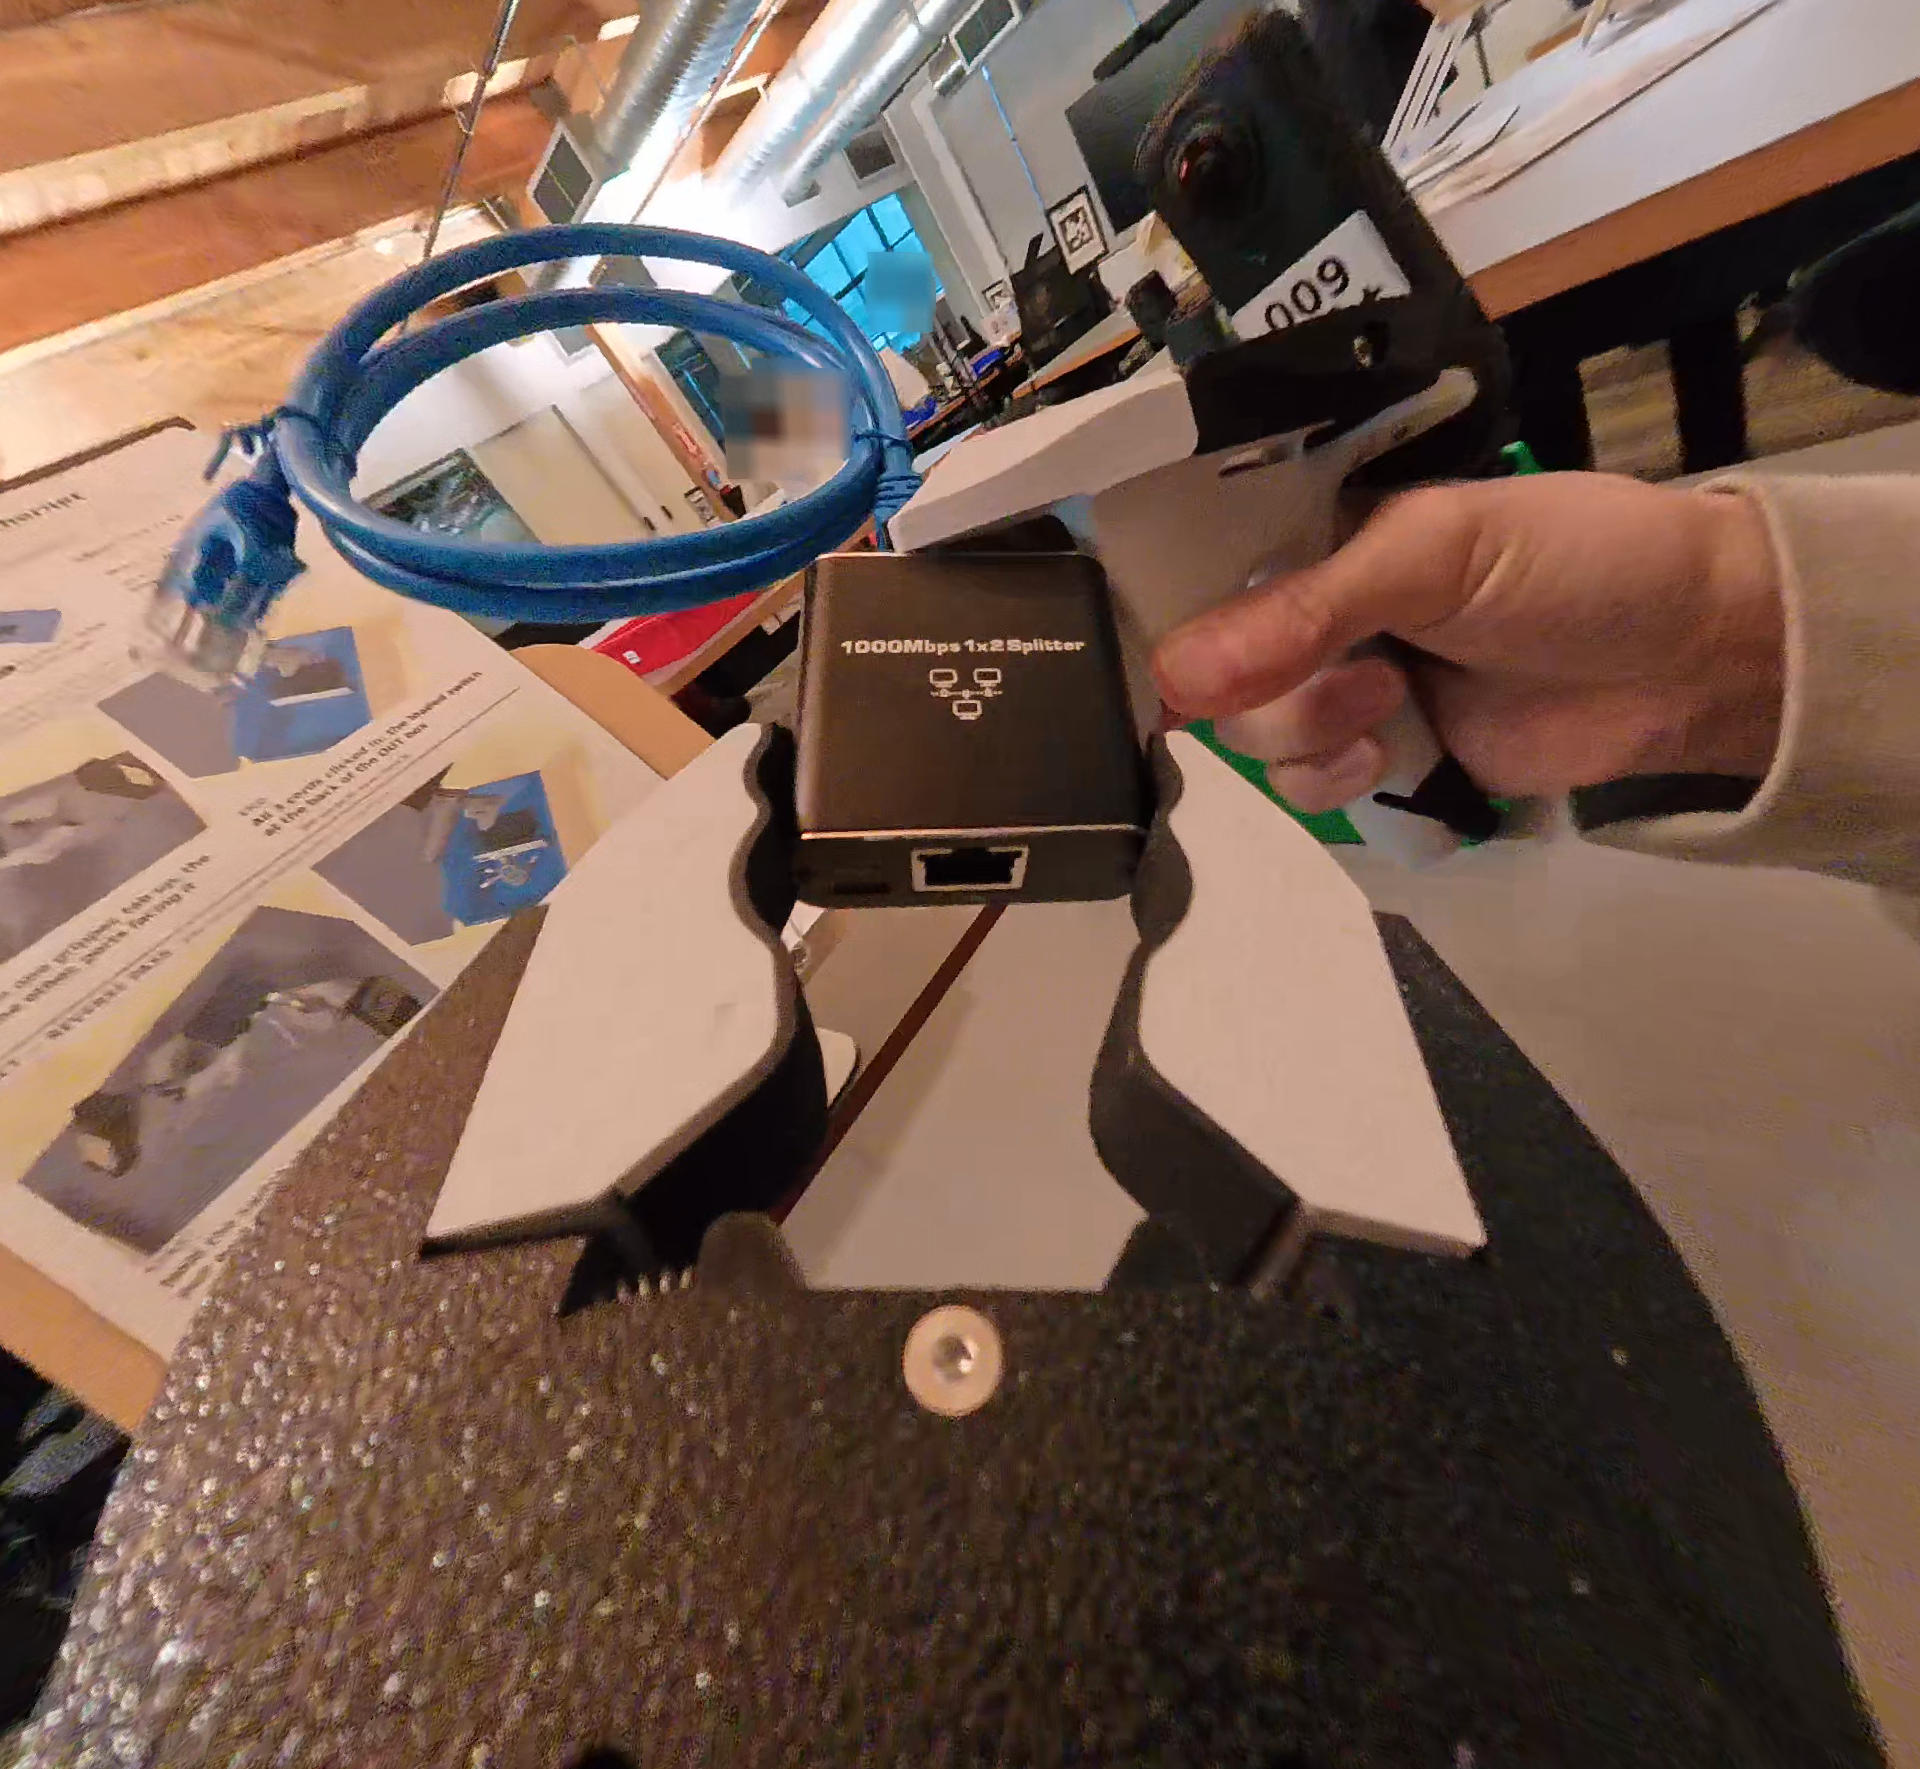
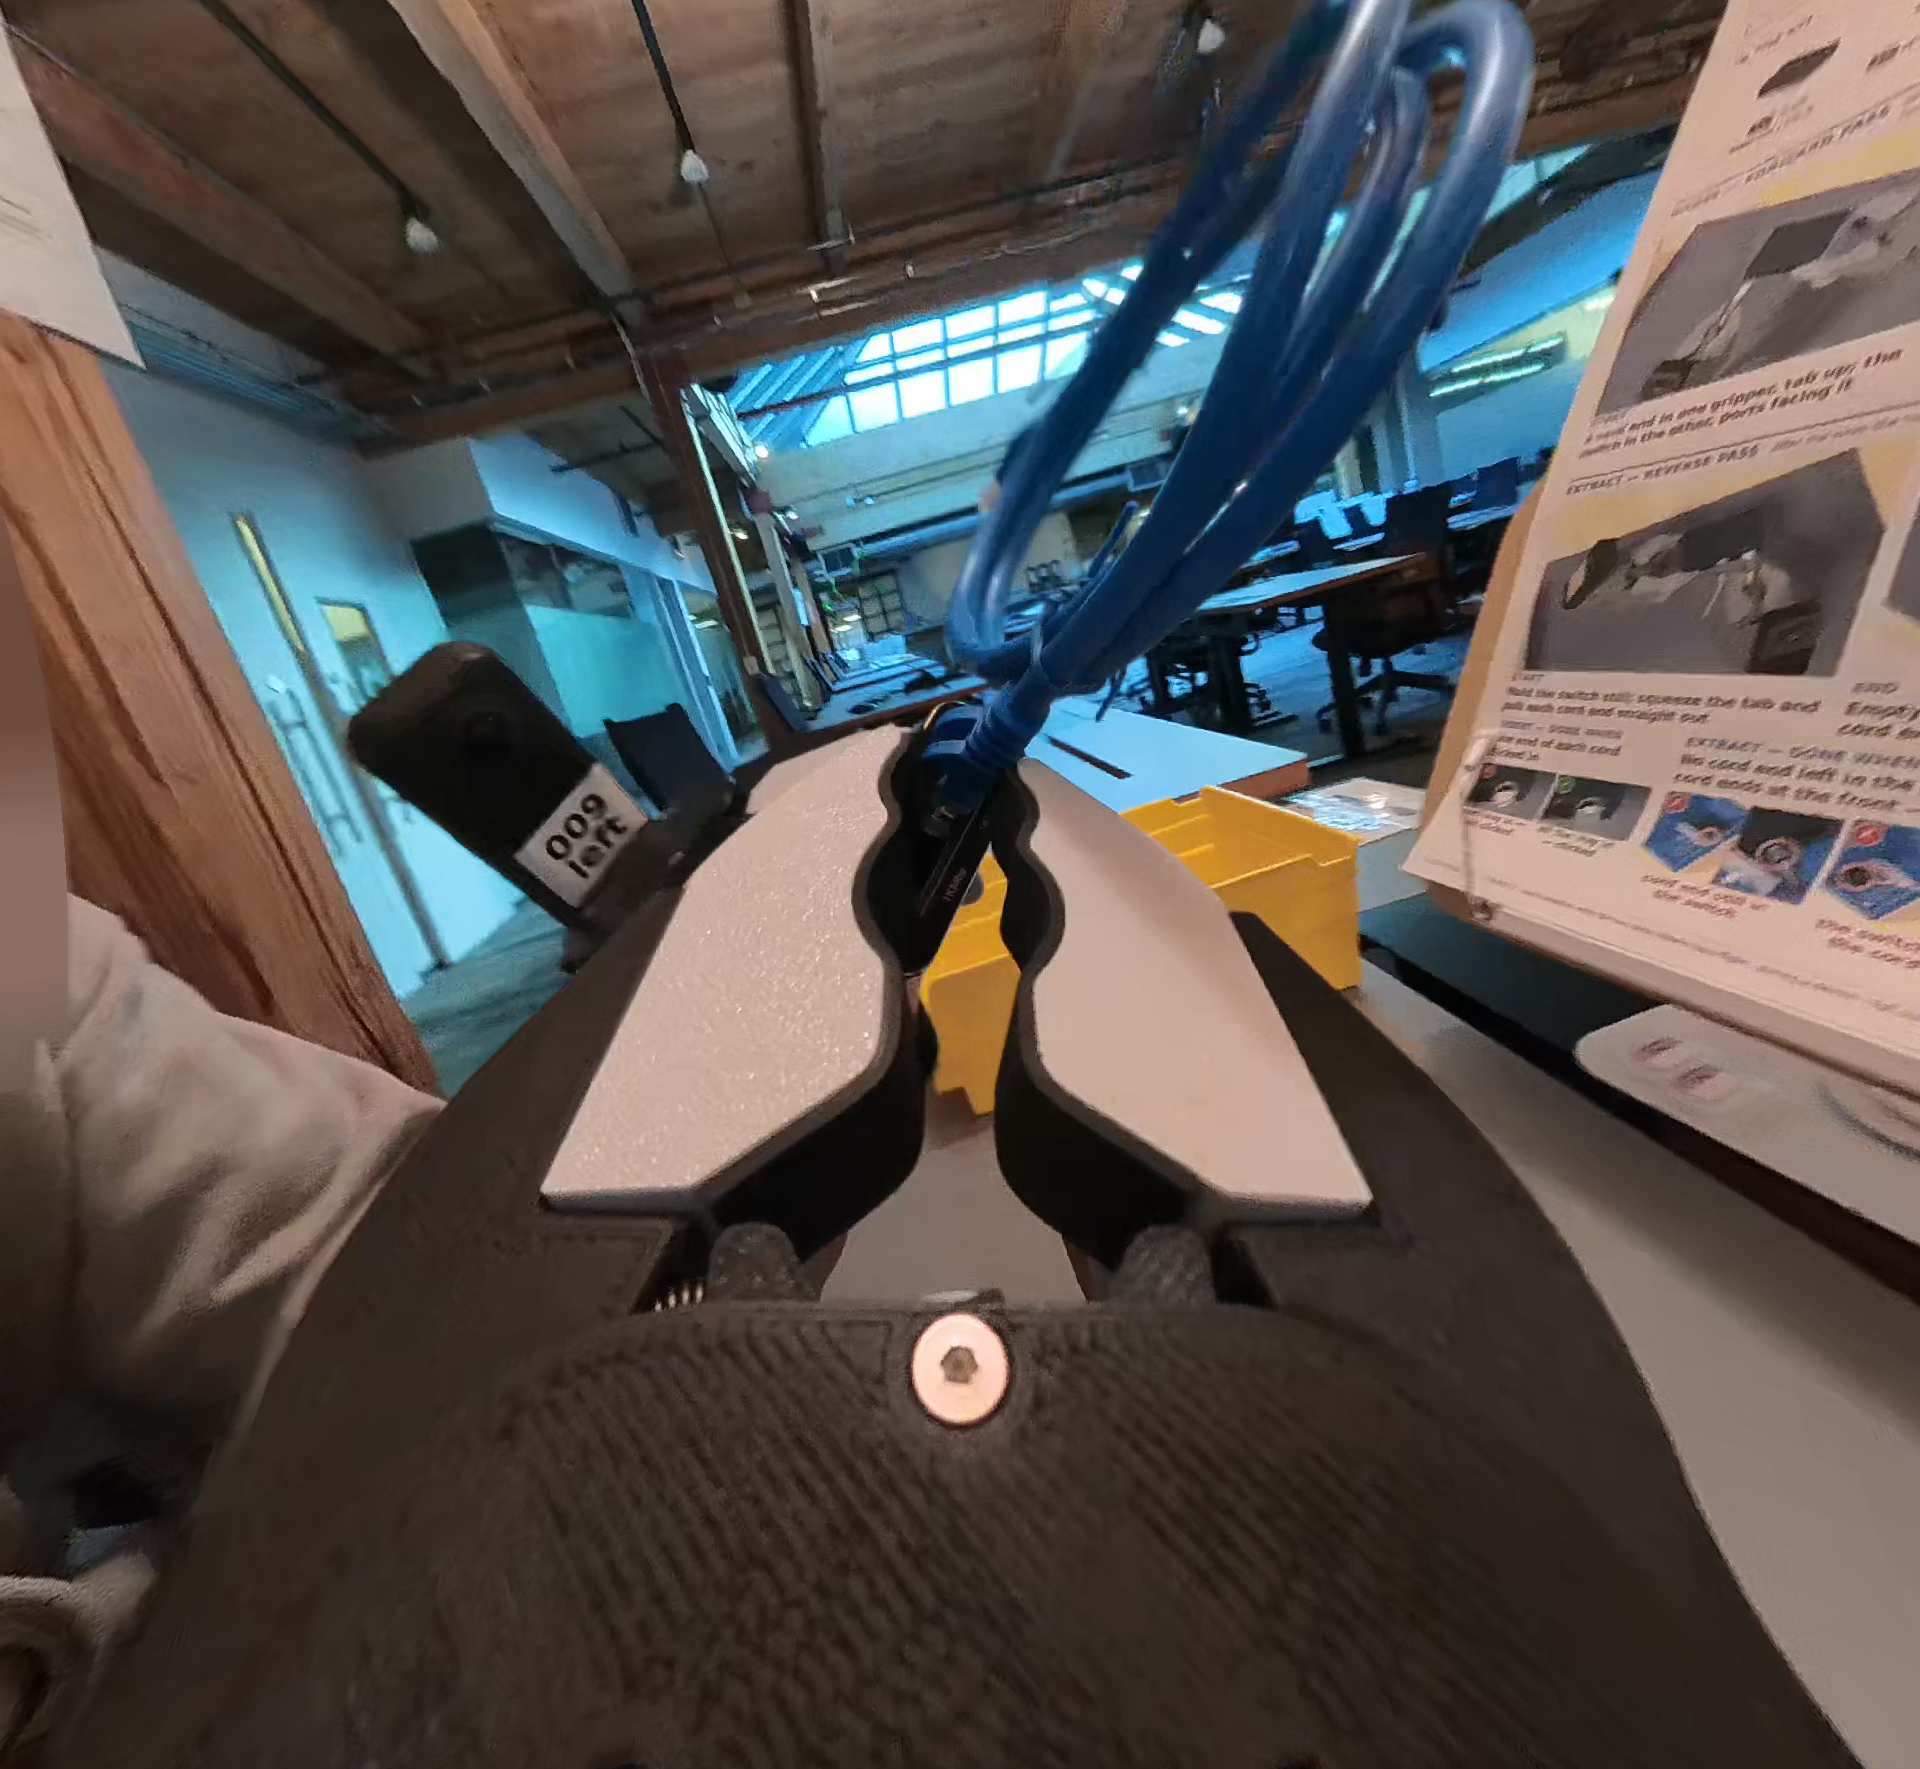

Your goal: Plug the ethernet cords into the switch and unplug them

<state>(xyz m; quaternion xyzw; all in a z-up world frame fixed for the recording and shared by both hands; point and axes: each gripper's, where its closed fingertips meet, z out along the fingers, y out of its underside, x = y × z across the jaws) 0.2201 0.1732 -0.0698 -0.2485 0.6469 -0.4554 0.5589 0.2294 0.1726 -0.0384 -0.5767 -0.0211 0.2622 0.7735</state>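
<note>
I have the left hand-held gripper pinching the black switch by its two sides, so both end faces stay clear. One port on its near face sits empty. Beyond the switch, the right hand-held gripper is pressed onto the plug end of the single blue ethernet cord at the switch's far face; whether it is seated there I cannot tell. The tied coil and second plug hang free left of the switch.
</note>
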